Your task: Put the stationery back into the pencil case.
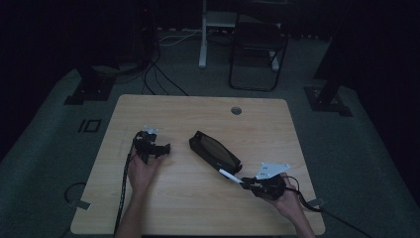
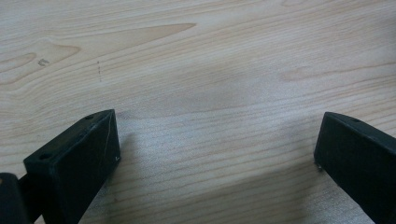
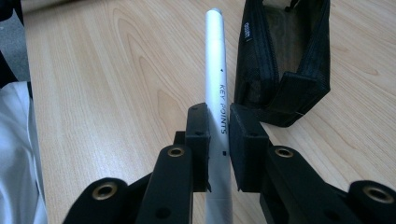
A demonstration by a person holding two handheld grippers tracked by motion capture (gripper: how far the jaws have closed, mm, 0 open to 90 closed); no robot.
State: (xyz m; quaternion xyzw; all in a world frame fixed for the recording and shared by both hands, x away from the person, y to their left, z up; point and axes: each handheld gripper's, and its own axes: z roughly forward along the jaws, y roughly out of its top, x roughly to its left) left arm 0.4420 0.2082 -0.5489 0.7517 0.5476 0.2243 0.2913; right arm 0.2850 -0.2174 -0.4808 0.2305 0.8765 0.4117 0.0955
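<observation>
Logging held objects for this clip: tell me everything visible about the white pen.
The white pen is a slim, smooth, plastic-looking barrel printed "KEY POINTS" in dark letters, with a greyish rounded tip. The right gripper clamps it mid-barrel between both jaws. It points away from the hand toward the black mesh pencil case, beside its near end, above the wooden table.

table [image 1: 163,111]: pale wood, wavy grain with darker streaks
left gripper [image 2: 217,154]: matte black jaws, spread over bare wood
right gripper [image 3: 219,140]: black jaws, brass-coloured rivets behind them, grey plate on top in the high view
pen [image 3: 215,70]: silver-white, clamped between the right jaws, black lettering "KEY POINTS" just ahead of them
pouch [image 3: 280,60]: black mesh with black edging, small white label, just beyond the right jaws
floor [image 1: 44,144]: dull grey-green carpet
cloth [image 3: 14,140]: white, left of the right jaws
</observation>
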